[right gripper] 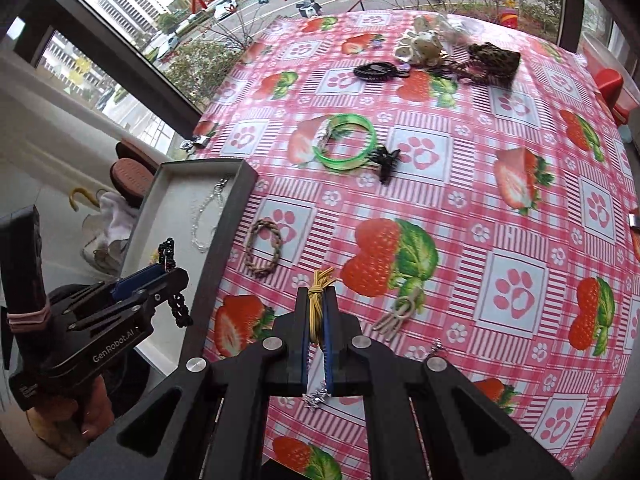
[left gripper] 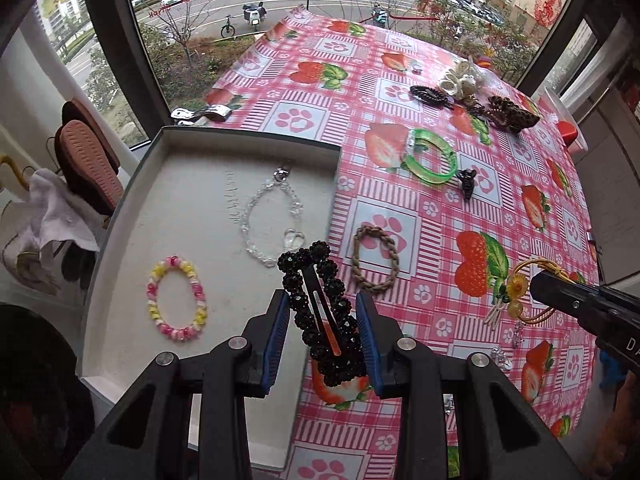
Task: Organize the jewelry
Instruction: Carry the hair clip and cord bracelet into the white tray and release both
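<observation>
Left gripper (left gripper: pixel 323 330) holds the black beaded hair clip (left gripper: pixel 320 312) between its blue pads, long axis running along the fingers, hanging over the tray's (left gripper: pixel 120 208) right edge; tray floor lies just left. Right gripper (right gripper: pixel 317 322) is pinched on the yellow hair tie (right gripper: pixel 318 300) above the tablecloth (right gripper: pixel 520 216), farther from the tray; left hand likely drops first.

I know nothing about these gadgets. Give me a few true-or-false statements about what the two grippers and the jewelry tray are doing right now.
1. The left gripper holds a black beaded hair clip. True.
2. The right gripper is open. False: it is shut on a yellow elastic hair tie.
3. The grey shallow tray holds a pink-and-yellow beaded bracelet. True.
4. The green translucent bangle lies in the tray. False: it lies on the strawberry tablecloth.
</observation>
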Demonstrator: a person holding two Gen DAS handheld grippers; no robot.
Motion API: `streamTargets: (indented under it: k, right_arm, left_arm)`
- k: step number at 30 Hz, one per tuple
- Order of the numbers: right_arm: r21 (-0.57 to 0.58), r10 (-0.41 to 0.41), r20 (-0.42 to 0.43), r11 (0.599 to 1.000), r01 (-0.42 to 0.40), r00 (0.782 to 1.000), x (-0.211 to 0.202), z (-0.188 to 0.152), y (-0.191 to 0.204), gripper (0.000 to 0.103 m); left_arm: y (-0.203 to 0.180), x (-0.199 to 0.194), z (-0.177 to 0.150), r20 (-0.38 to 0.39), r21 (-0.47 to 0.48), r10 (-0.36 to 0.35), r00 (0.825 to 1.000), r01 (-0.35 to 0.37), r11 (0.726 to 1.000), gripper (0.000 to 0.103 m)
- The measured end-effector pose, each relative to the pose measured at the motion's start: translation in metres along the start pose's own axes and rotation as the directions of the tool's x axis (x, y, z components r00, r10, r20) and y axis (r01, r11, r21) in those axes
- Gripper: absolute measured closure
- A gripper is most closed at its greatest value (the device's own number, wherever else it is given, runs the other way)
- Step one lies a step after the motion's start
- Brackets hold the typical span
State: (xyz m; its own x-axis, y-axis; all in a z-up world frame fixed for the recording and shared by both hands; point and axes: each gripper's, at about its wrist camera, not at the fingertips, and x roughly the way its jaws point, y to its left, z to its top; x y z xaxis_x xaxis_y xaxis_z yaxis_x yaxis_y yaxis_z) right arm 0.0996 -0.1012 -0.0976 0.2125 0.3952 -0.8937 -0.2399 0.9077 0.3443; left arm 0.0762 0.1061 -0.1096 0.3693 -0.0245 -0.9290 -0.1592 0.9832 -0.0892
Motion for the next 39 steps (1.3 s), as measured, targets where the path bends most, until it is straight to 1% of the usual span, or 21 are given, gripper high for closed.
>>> streamTargets:
  k: [6,10,14,19,23,27,36,37,38,39]
  right_arm:
    - [-0.094,0.092,-0.021,0.991,-0.094,0.996,0.033,0.034,0.059,0.097]
    - [-0.151,0.134,-0.042,0.979,-0.139,0.99,0.06,0.057,0.093,0.097]
    - [-0.174,0.173,-0.065,0.968,-0.182,0.983,0.089,0.078,0.119,0.097]
    - [-0.198,0.188,-0.087,0.959,-0.202,0.978,0.126,0.099,0.143,0.097]
    - [-0.193,0.177,-0.105,0.962,-0.195,0.979,0.152,0.106,0.147,0.097]
    - [-0.16,0.163,-0.127,0.97,-0.182,0.978,0.172,0.108,0.14,0.097]
    - [-0.116,0.111,-0.161,0.985,-0.13,0.981,0.197,0.107,0.124,0.097]
    - [-0.113,0.11,-0.166,0.985,-0.129,0.98,0.197,0.107,0.123,0.097]
    - [-0.113,0.106,-0.17,0.986,-0.126,0.98,0.198,0.107,0.123,0.097]
    - [-0.112,0.103,-0.173,0.986,-0.124,0.98,0.199,0.107,0.123,0.096]
  left_arm:
    - [0.053,0.004,0.017,0.033,-0.055,0.06,0.998,-0.058,0.997,0.062]
    - [0.081,0.014,0.033,0.053,-0.079,0.091,0.994,-0.087,0.993,0.062]
    - [0.102,0.031,0.049,0.056,-0.102,0.105,0.993,-0.099,0.99,0.062]
    - [0.115,0.055,0.06,0.036,-0.121,0.115,0.993,-0.109,0.987,0.062]
    - [0.12,0.073,0.063,0.01,-0.133,0.119,0.993,-0.116,0.984,0.062]
    - [0.121,0.085,0.064,-0.003,-0.131,0.127,0.992,-0.126,0.983,0.062]
    - [0.122,0.098,0.065,-0.025,-0.127,0.146,0.989,-0.148,0.981,0.061]
    - [0.122,0.099,0.066,-0.028,-0.122,0.161,0.987,-0.163,0.979,0.054]
    - [0.121,0.098,0.066,-0.029,-0.117,0.18,0.983,-0.182,0.976,0.036]
    - [0.12,0.097,0.066,-0.02,-0.117,0.195,0.981,-0.196,0.974,0.032]
